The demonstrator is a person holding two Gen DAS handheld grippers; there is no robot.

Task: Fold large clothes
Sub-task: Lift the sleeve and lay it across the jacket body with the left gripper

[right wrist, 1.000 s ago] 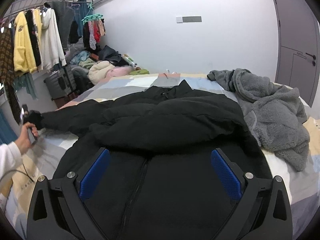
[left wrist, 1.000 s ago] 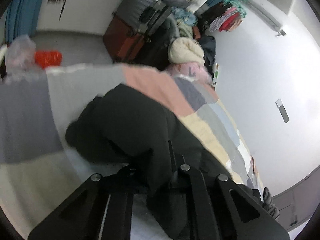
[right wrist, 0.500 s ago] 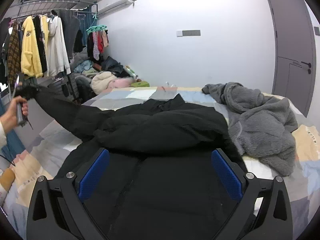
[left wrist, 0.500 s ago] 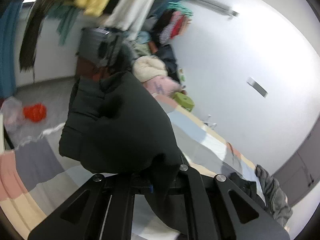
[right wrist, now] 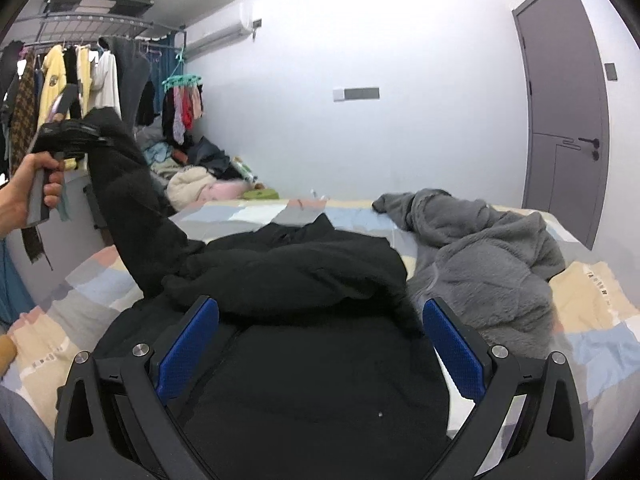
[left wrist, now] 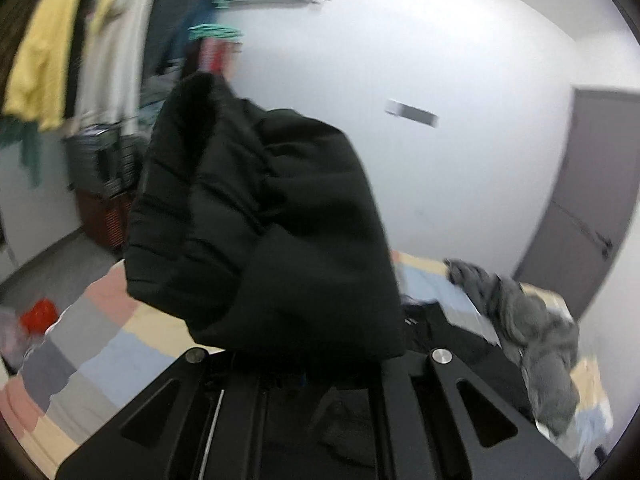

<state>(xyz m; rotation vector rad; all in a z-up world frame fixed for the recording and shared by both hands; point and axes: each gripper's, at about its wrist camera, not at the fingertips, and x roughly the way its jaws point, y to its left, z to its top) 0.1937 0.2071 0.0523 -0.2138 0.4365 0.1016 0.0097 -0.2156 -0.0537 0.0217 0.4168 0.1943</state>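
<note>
A large black padded jacket [right wrist: 304, 368] lies spread on the patchwork bed [right wrist: 592, 300]. My left gripper [left wrist: 312, 364] is shut on the jacket's sleeve [left wrist: 256, 232], which bunches up in front of its camera. In the right wrist view the left gripper [right wrist: 92, 132] holds that sleeve [right wrist: 132, 216] high above the bed's left side. My right gripper [right wrist: 316, 336] is open, its blue pads [right wrist: 188, 344] hovering over the jacket's body, touching nothing.
A grey fleece garment [right wrist: 480, 248] lies on the bed to the right of the jacket. A rack of hanging clothes [right wrist: 60, 80] and a clothes pile [right wrist: 200, 176] stand at the left. A grey door [right wrist: 568, 128] is at the right wall.
My left gripper has lifted the black sleeve from the bed's left edge high into the air and swung toward the jacket's body. The right gripper has stayed open over the jacket.
</note>
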